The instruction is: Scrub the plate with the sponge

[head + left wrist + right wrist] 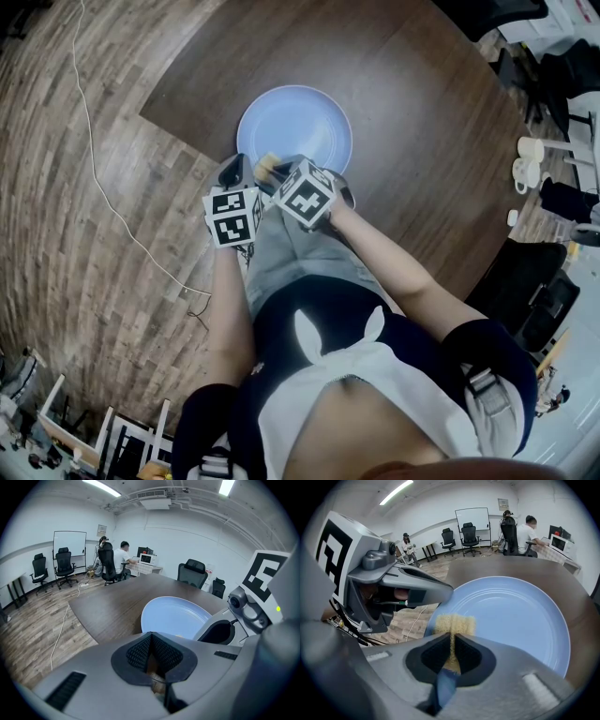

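I keep the right gripper (453, 643) clamped on the yellow-and-blue sponge (454, 623), scrubby end forward at the near rim of the round pale-blue plate (515, 616), ready to scrub; the left gripper (151, 641), jaws together, hovers just beside, probably to steady the plate on the dark wooden table (110, 609).

The plate (293, 127) lies on the surface (422, 112), close to the edge nearest the person. The left tool (232, 172) and right tool (274, 169) sit side by side at the plate's near rim, the left one just beside the right and off the plate's left edge. The sponge (452, 625) is clamped between the right tool's jaws and projects forward over the near rim. The left tool's jaws meet with nothing between them. A cable (103, 178) runs along the floor (56, 234) left of the surface. A chair (525, 291) stands right of it.
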Motion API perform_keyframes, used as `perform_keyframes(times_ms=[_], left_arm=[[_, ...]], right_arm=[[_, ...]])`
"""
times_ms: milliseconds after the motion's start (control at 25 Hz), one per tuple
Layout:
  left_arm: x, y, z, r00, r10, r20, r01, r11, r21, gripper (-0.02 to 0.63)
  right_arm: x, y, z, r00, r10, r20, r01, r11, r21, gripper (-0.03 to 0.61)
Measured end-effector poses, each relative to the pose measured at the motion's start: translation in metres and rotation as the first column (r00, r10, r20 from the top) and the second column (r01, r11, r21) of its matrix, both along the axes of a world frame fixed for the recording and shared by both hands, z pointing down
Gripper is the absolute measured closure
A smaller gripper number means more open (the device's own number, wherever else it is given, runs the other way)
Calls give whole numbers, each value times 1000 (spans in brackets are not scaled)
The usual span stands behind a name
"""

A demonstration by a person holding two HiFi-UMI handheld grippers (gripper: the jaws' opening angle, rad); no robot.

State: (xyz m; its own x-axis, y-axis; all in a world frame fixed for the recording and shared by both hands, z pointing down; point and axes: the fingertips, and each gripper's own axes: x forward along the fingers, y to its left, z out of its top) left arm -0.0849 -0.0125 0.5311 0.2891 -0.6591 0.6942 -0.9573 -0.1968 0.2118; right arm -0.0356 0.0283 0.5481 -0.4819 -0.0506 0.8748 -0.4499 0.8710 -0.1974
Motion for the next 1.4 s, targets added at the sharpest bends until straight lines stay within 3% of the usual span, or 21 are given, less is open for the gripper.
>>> perform_keyframes(times_ms=[1400], left_arm=[[1, 1, 0, 1000, 11, 8, -11, 1000, -1, 611]], right_arm=[[35, 10, 1, 1000, -28, -12, 27, 999, -37, 552]])
